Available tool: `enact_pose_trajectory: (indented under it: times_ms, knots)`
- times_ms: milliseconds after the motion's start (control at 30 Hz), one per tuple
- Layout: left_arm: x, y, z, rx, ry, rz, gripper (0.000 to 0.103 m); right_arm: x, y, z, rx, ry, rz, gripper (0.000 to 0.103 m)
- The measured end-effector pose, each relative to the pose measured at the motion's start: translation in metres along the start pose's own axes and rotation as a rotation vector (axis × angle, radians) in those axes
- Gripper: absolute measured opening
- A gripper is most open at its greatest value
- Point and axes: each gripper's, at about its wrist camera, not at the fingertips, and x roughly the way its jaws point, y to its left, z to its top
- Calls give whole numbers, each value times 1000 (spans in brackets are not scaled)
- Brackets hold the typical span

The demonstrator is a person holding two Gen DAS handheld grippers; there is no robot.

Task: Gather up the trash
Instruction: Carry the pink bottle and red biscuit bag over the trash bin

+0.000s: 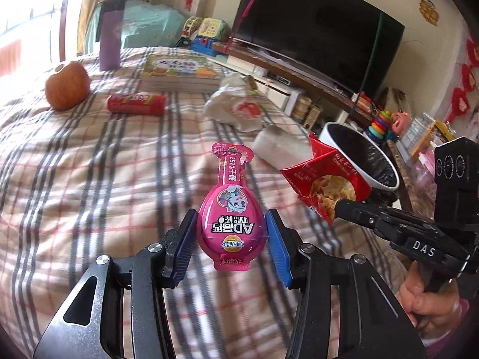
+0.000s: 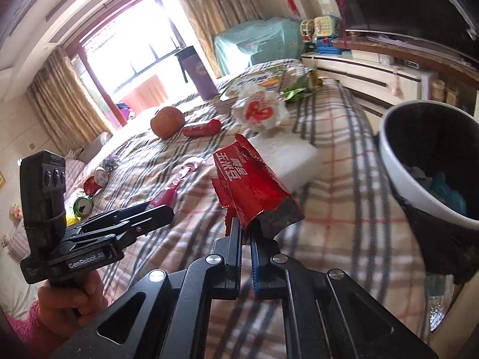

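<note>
A pink egg-shaped snack packet point(image 1: 230, 223) lies on the plaid bedcover between the open fingers of my left gripper point(image 1: 230, 227); the pads stand just off its sides. My right gripper point(image 2: 246, 229) is shut on a red snack wrapper point(image 2: 250, 185) and holds it above the bed, left of a white trash bin with a black liner point(image 2: 425, 161). In the left wrist view the wrapper point(image 1: 324, 179) hangs beside the bin point(image 1: 363, 157). A crumpled white wrapper with a red print point(image 2: 259, 110) and a white tissue pack point(image 2: 287, 161) lie further back.
An apple point(image 1: 67, 86), a red candy tube point(image 1: 136, 103), a stack of books point(image 1: 179, 71) and a purple cup point(image 1: 110, 36) sit on the bed. Cans point(image 2: 89, 194) lie at the bed's left. A TV stand with toys point(image 1: 299, 68) runs along the right.
</note>
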Motion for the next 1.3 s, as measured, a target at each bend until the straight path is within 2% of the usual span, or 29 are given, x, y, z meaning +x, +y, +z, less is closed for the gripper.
enact_pose_trajectory:
  times_ms: [733,1300]
  knots:
    - [11,-74,3,112,24,-79,45,-51,-47,-13,81,-78,-107,5]
    - [26,-111,13,173,41,-114,45,-80,-82,-12,142,-132,-169,5]
